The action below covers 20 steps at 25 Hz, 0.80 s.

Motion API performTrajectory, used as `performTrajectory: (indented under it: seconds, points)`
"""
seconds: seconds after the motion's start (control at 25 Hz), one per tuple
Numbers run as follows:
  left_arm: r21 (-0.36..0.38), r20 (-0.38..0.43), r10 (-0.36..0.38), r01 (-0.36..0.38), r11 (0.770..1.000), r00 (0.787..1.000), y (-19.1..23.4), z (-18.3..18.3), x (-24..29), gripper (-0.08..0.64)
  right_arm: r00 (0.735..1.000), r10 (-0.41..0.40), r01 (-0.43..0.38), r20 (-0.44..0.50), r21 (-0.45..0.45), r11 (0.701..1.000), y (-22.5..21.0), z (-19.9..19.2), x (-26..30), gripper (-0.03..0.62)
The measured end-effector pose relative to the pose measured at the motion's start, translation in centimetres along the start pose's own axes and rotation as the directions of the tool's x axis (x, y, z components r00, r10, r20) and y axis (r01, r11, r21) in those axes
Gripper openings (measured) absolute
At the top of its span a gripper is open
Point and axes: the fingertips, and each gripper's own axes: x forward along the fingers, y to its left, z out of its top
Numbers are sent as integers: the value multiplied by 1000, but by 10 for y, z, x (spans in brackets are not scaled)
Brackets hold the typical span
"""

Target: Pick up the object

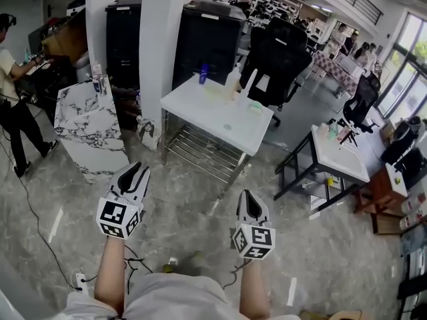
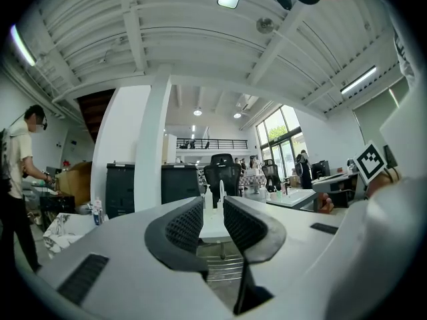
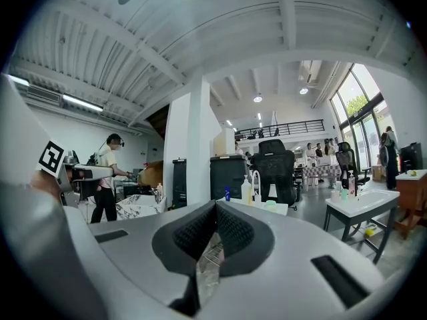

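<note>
A white table [image 1: 250,133] stands a few steps ahead on the grey floor. On it are a small blue bottle [image 1: 203,74], a white bottle [image 1: 231,82] and a few pale green items [image 1: 255,107]. Both grippers hang low in front of the person's body, well short of the table. My left gripper [image 1: 137,173] is open with a narrow gap and nothing in it; the table [image 2: 212,231] shows through that gap [image 2: 213,209]. My right gripper [image 1: 248,195] is shut and empty, its pads [image 3: 230,229] meeting at the tips. The right gripper view shows the bottles [image 3: 247,191] far off.
A marble-patterned block [image 1: 87,122] stands left of the table beside a white pillar [image 1: 157,45]. Black cabinets [image 1: 207,39] and a black office chair [image 1: 280,59] are behind it. Another white table [image 1: 340,155] sits at the right. A person [image 1: 10,92] works at far left.
</note>
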Motion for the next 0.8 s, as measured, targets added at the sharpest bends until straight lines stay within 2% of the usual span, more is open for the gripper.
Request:
performTrajectory:
  seconds: [0.48, 0.8]
  points:
    - [15, -10, -27, 28, 1000, 1000, 10, -9, 48, 92, 1000, 5, -5, -9, -1, 1000, -13, -6, 50, 8]
    - [25, -38, -34, 35, 999, 999, 26, -22, 120, 92, 999, 30, -29, -26, 13, 999, -38, -11, 124, 8]
